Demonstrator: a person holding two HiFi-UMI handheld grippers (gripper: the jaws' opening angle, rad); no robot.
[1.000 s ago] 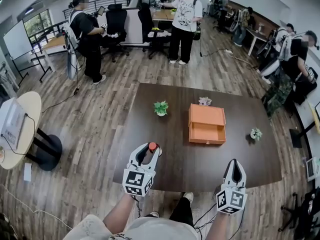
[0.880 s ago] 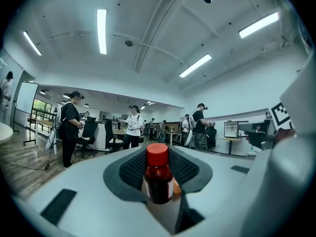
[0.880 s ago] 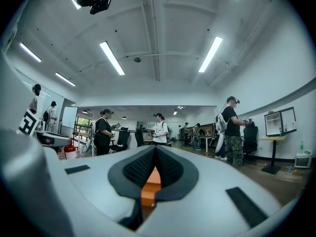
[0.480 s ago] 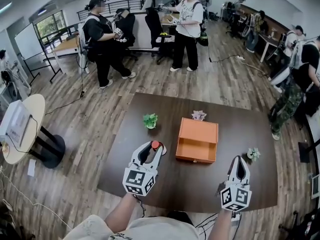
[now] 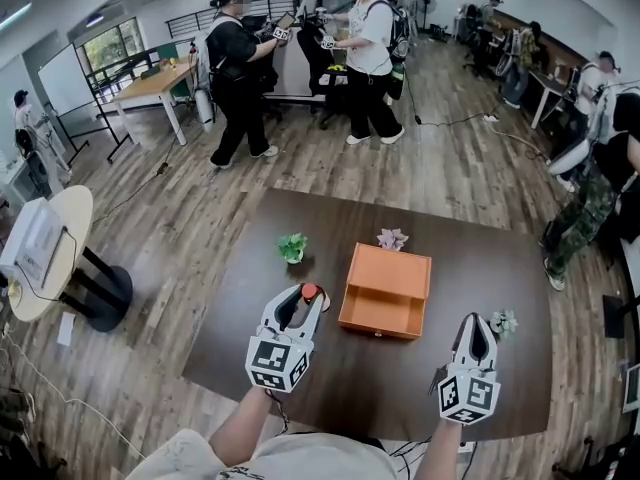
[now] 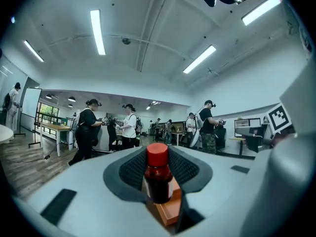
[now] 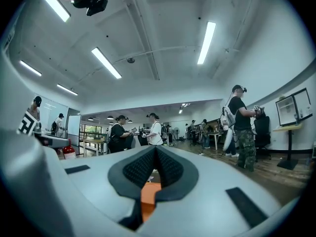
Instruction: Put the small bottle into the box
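The left tongs [image 5: 305, 293] held the small bottle [image 6: 158, 174] by the middle of its body, under the red cap. The two sides of the tongs were partly apart and pressed on the bottle from both sides. The bottle stood straight up. It was in the air over the near part of the desk [image 5: 300, 368], to the left of the box [image 5: 385, 288], and not in it yet.

The bottle looked small and light, so one pair of tongs was likely enough to carry it. It was dark and shiny and looked hard, not soft. A smooth side like that could slip, so the dotted pads were a good help. The best place to hold it seemed to be the round middle, not the cap, which might turn or pop off. If it was glass, it could break in a fall, but I could not tell what it was made of.

The right tongs [image 5: 472, 320] were closed, tip to tip, with nothing in them.

The box was orange. Its drawer [image 5: 378, 310] was pulled out toward the person. I saw nothing inside the drawer. Three little plants sat on the desk around the box.
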